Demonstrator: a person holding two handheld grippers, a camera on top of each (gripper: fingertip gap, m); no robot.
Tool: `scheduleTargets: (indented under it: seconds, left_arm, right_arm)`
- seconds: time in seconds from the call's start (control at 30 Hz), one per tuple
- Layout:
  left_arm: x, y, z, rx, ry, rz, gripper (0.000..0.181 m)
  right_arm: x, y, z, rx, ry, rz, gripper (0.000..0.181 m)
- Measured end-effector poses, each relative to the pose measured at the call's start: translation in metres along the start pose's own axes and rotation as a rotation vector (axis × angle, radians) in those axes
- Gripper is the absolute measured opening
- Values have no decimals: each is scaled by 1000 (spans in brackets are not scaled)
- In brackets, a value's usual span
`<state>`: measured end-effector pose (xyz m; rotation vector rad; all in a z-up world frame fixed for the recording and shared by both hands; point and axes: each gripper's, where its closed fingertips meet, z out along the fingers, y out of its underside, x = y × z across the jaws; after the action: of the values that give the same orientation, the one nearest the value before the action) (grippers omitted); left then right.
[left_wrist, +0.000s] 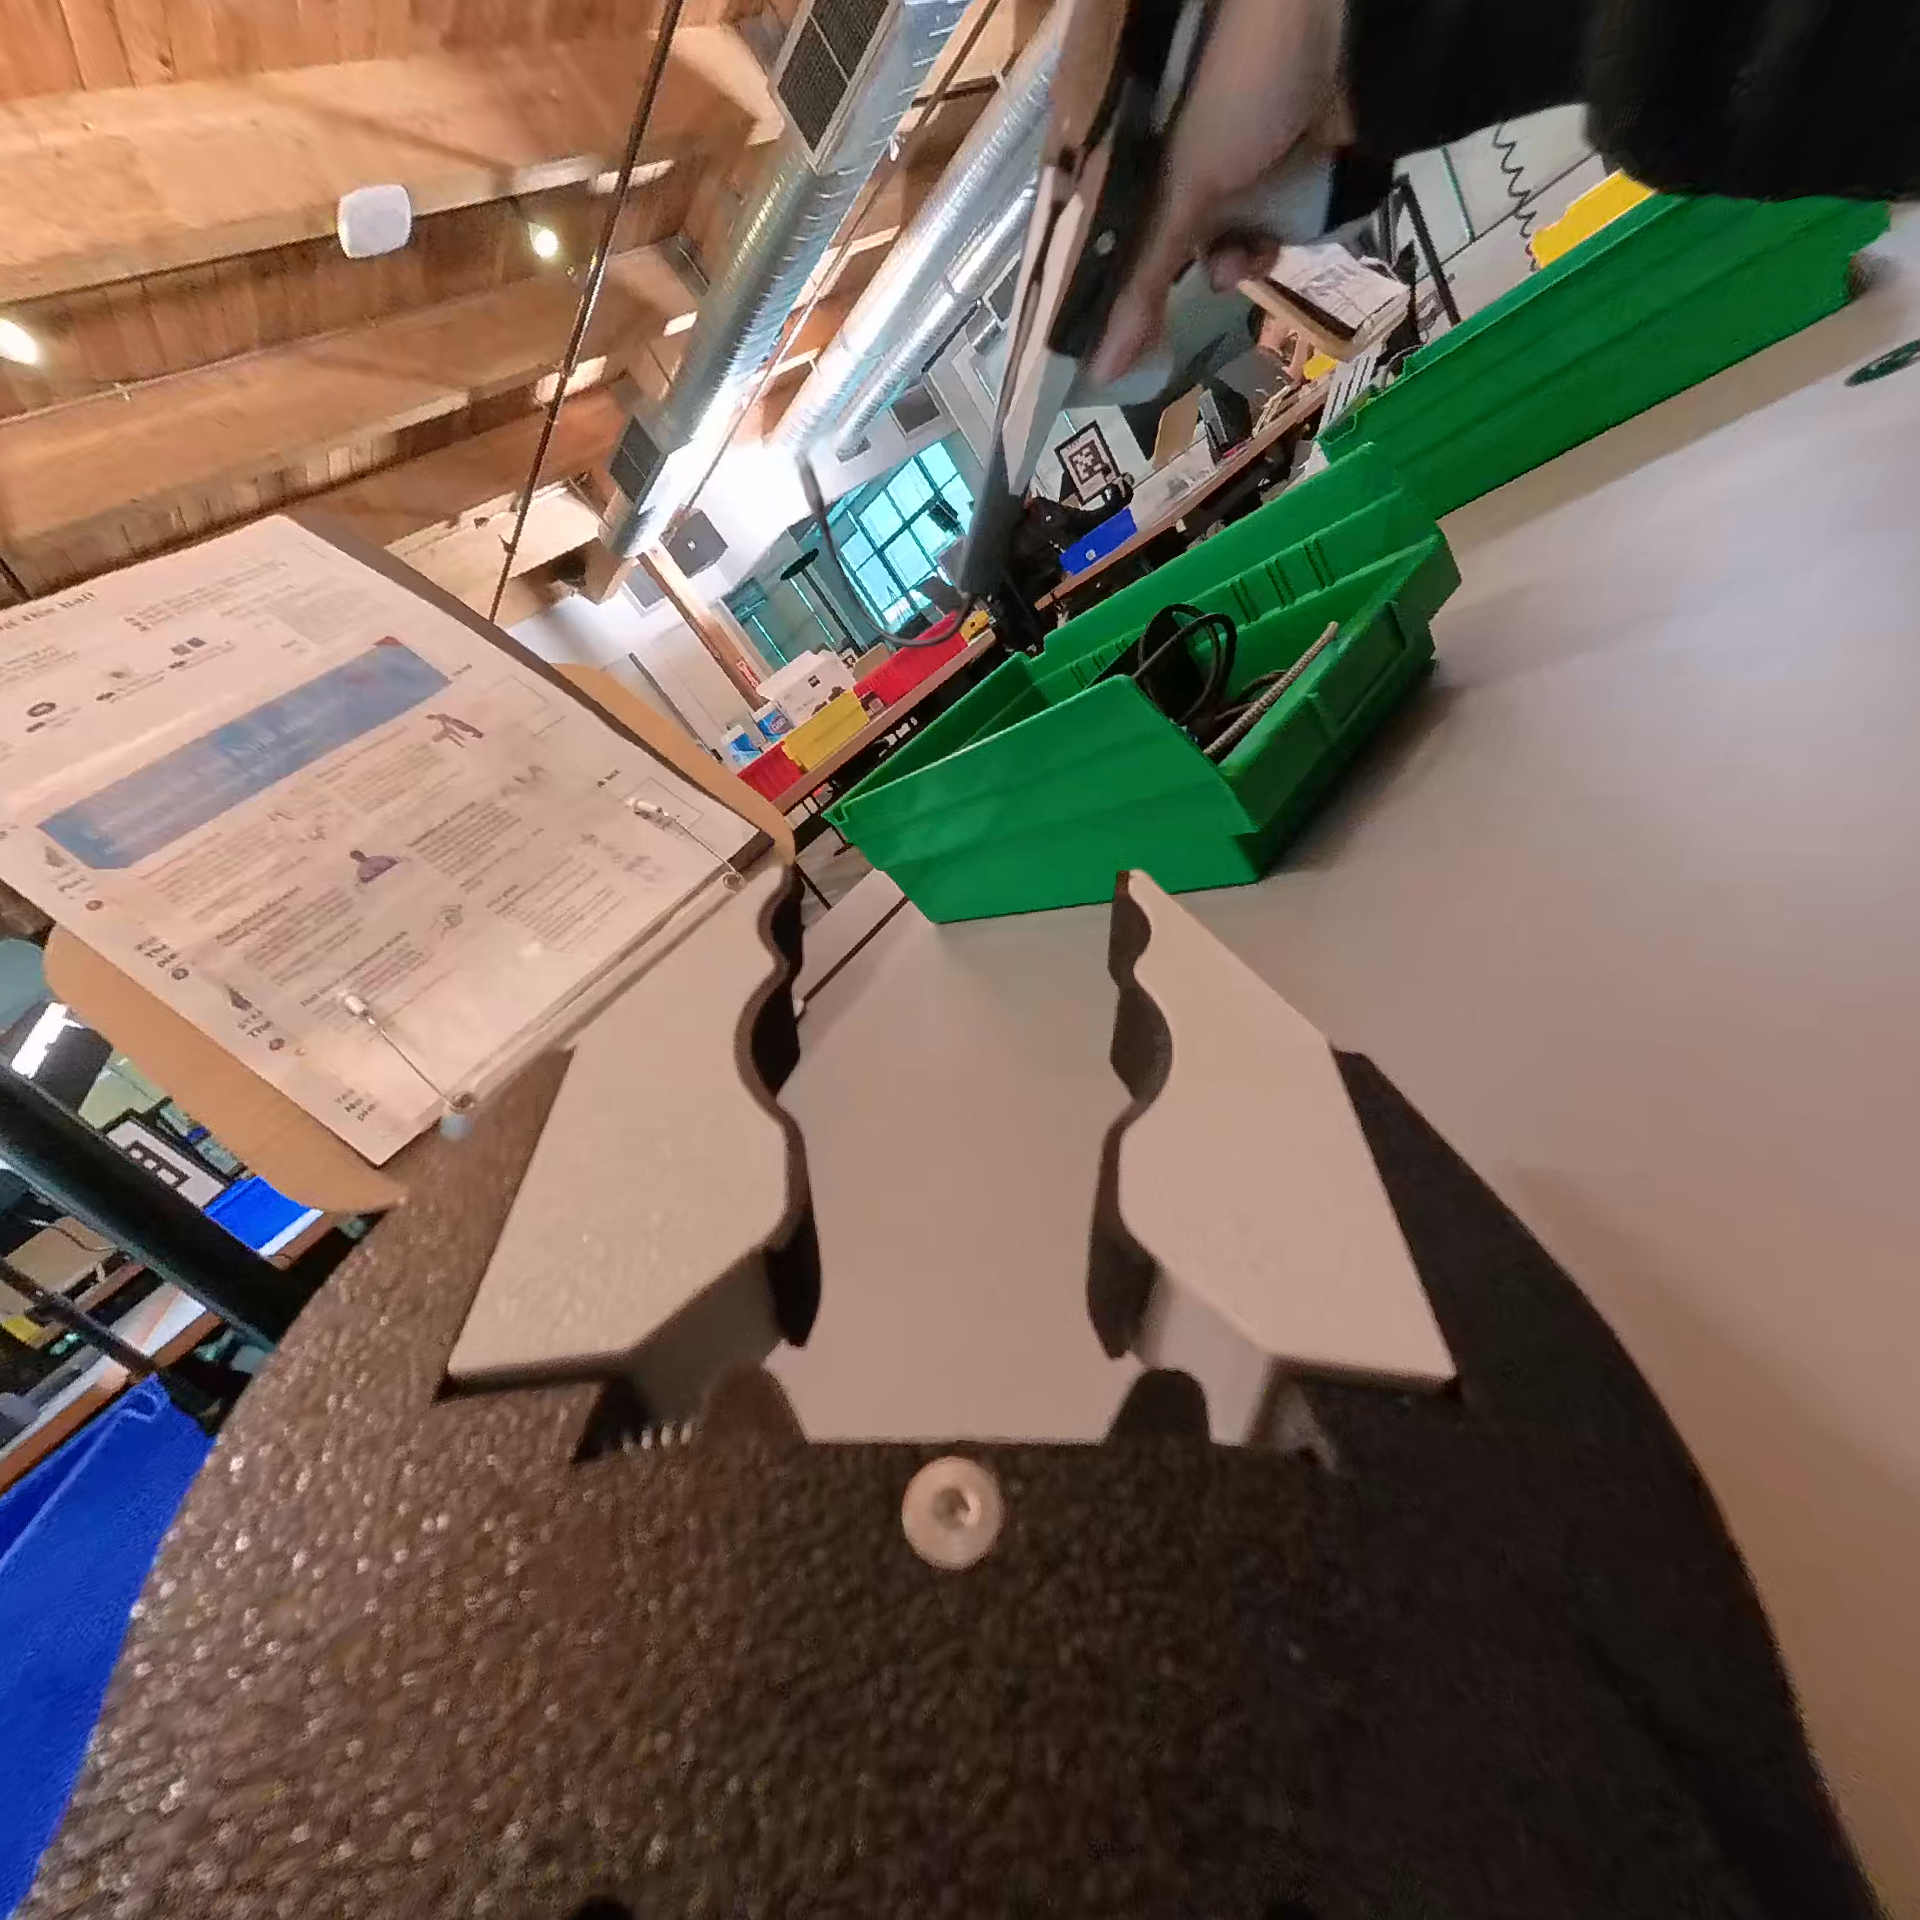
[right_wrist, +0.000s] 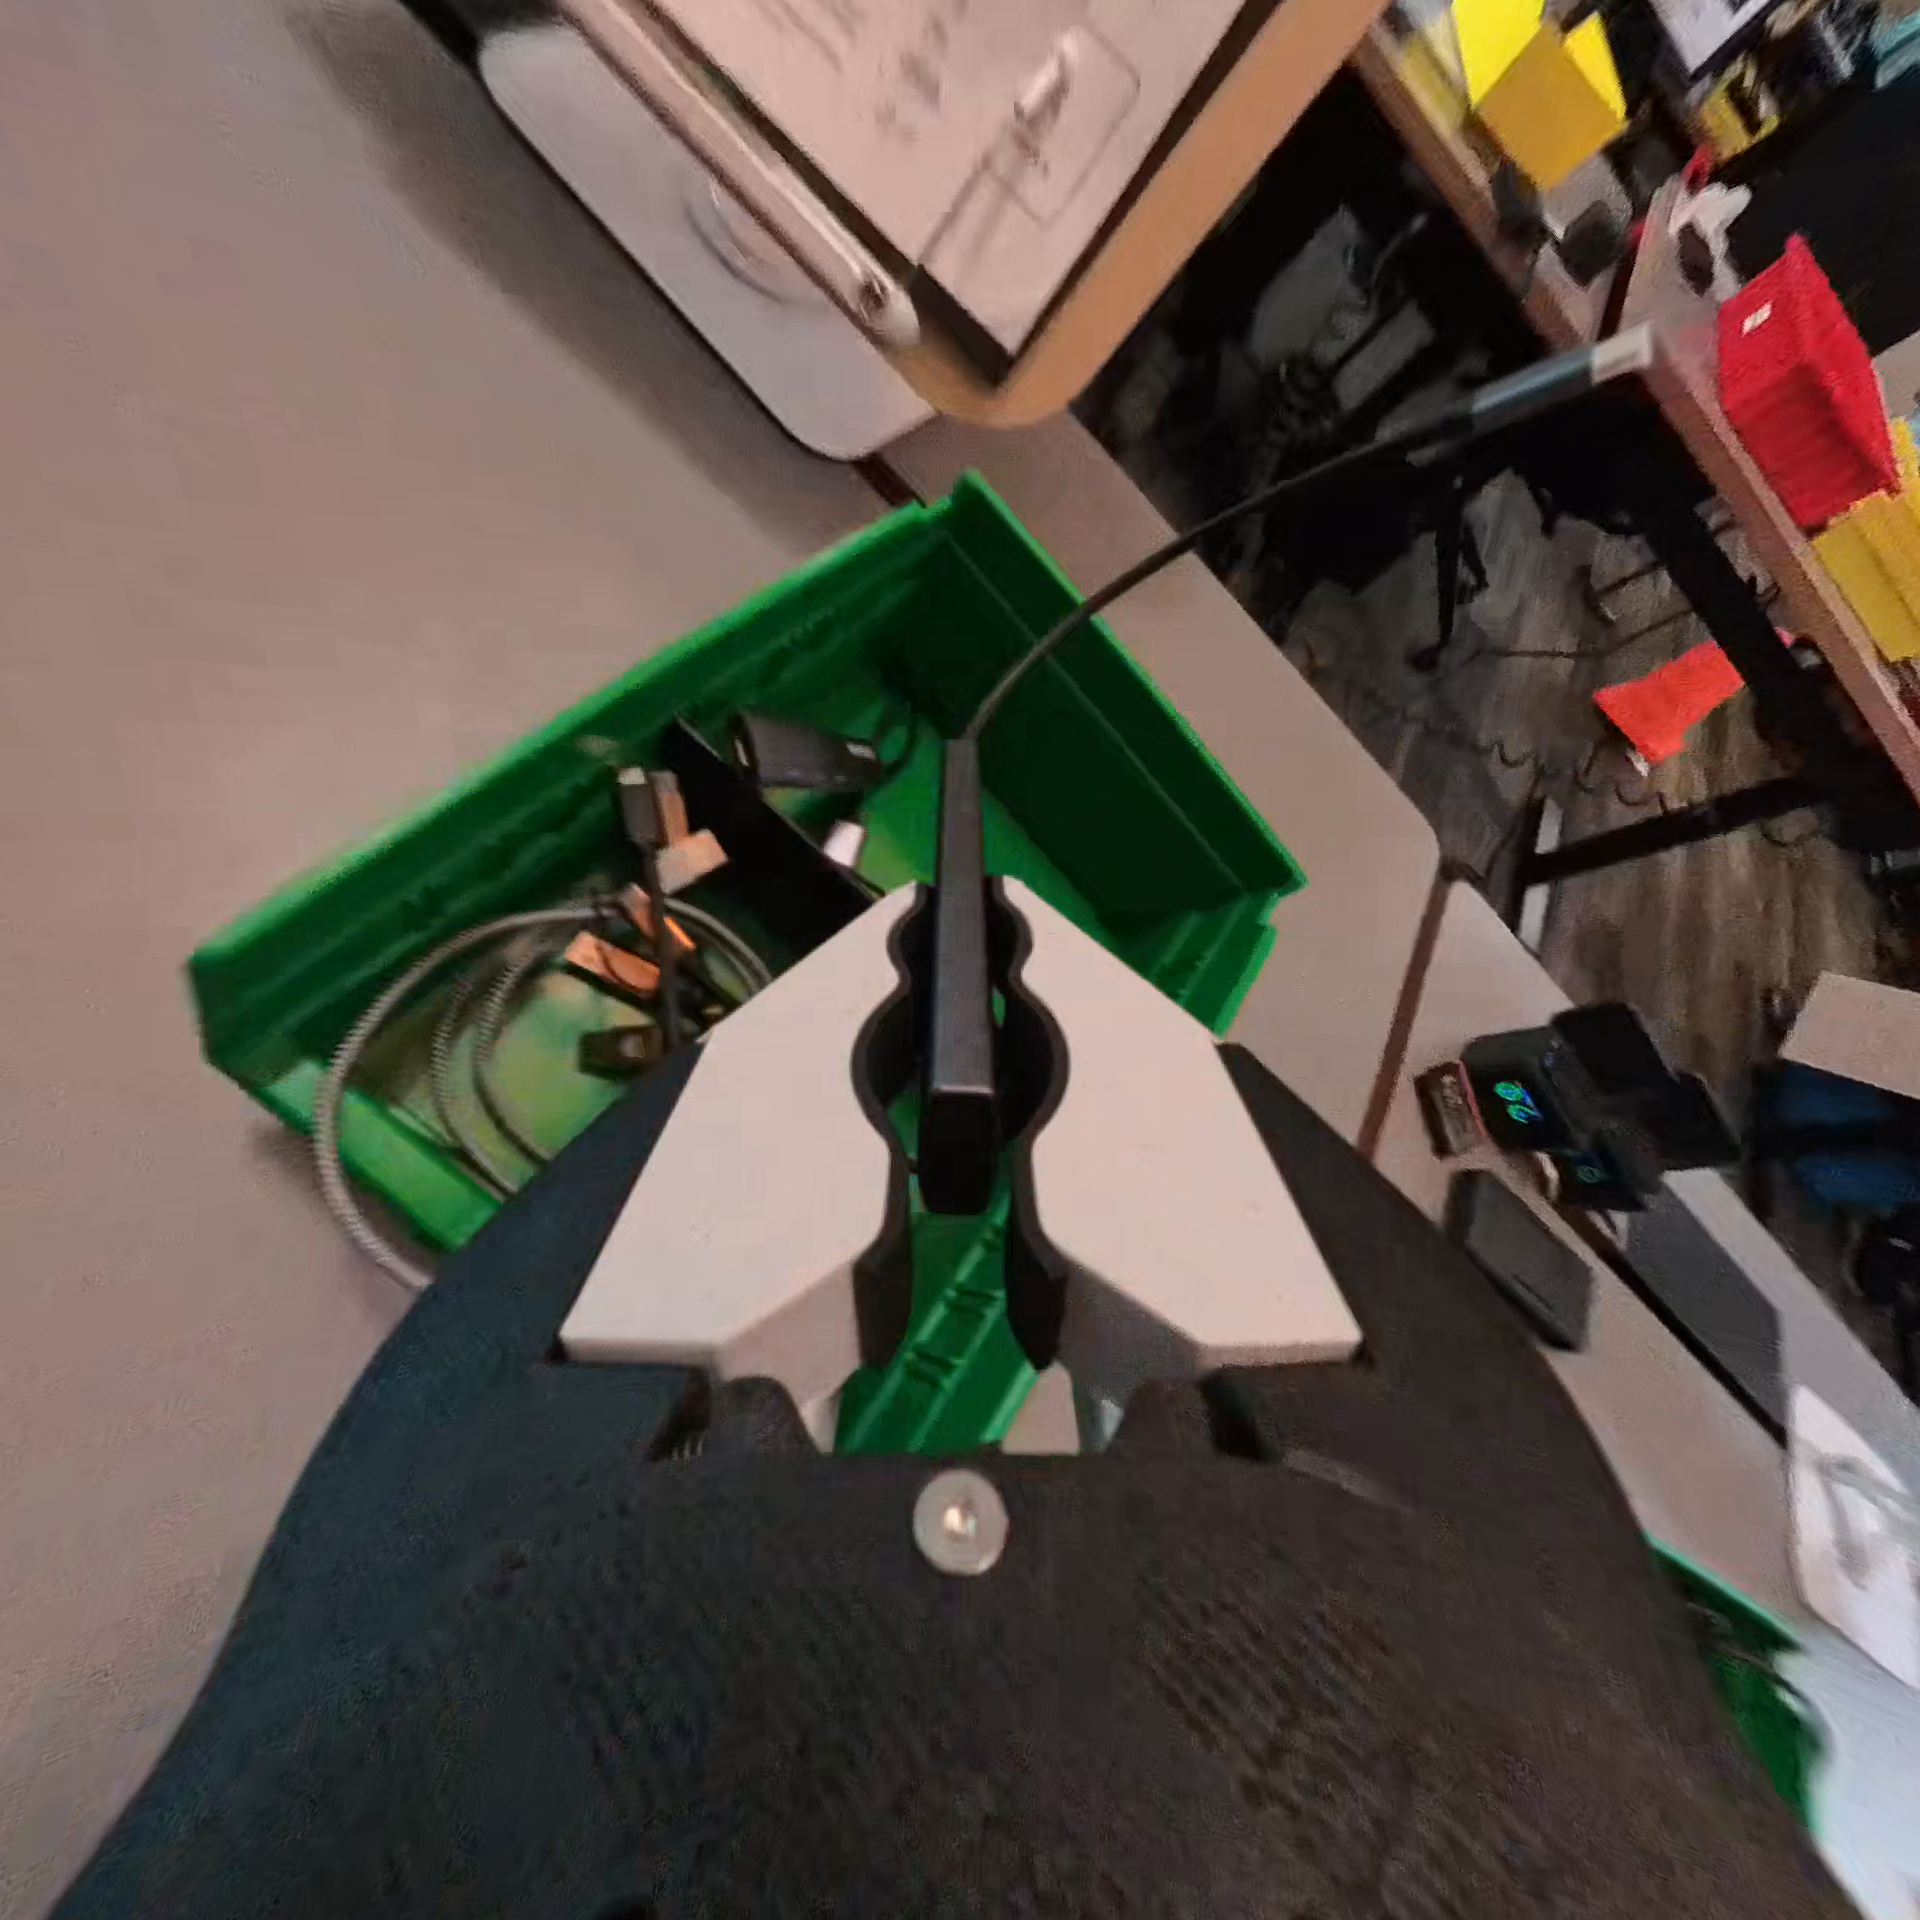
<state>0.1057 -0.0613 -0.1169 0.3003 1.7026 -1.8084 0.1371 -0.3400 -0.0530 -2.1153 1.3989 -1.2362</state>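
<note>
My right gripper is shut on a slim black adapter, held upright between the fingers. Its thin black cable arcs up to the right. It hangs above a green bin that holds a braided silver cable and several plugs. My left gripper is open and empty, low over the grey table, pointing at the same green bin. In the left wrist view the right gripper shows above the bin in a person's hand, with the adapter hanging from it.
A printed sheet in a clear stand stands left of the bin. A second, longer green bin sits farther back. Small black devices, one with a lit display, lie on the adjoining table to the right. The table edge runs just behind the bin.
</note>
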Motion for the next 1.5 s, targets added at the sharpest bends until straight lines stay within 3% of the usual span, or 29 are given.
scheduleTargets:
  seconds: [0.13,0.23,0.4,0.43,0.5,0.53,0.63,0.8,0.93,1.13,1.27,1.37,1.43,1.5]
  left_arm:
    - [-4,4,0,-12,-7,-45,53]
    - [-5,4,-1,-11,-2,-59,50]
    - [-3,5,0,-11,15,-84,47]
    - [-4,5,0,-12,16,-89,46]
    - [-4,6,0,-13,19,-96,44]
    - [-3,6,-1,-13,19,-97,43]
    - [-3,5,-1,-11,22,-98,42]
    - [-4,6,-1,-11,21,-110,42]
    - [-5,7,-1,-15,20,-113,42]
    - [-3,11,1,-54,27,-118,43]
    - [5,30,9,-246,49,-223,47]
    - [24,42,25,-411,97,-387,59]
    - [39,34,45,-440,138,-490,72]
    - [46,23,73,-435,139,-558,72]
  right_arm:
    - [26,32,29,-409,-24,-241,9]
    - [30,49,37,-613,-94,-366,8]
    - [28,49,74,-593,-129,-407,9]
    - [26,49,82,-573,-122,-399,16]
    - [33,49,94,-563,-57,-409,49]
    - [38,53,99,-574,-26,-410,52]
    - [60,66,102,-599,100,-346,43]
    - [82,69,88,-488,194,-144,46]
    - [78,56,61,-347,196,-59,50]
    - [1,38,-12,86,148,245,74]
    - [-36,73,-37,183,209,315,88]
    - [-17,100,-40,63,267,359,100]
    - [1,98,-54,140,351,391,101]
    - [6,93,-63,220,344,434,103]
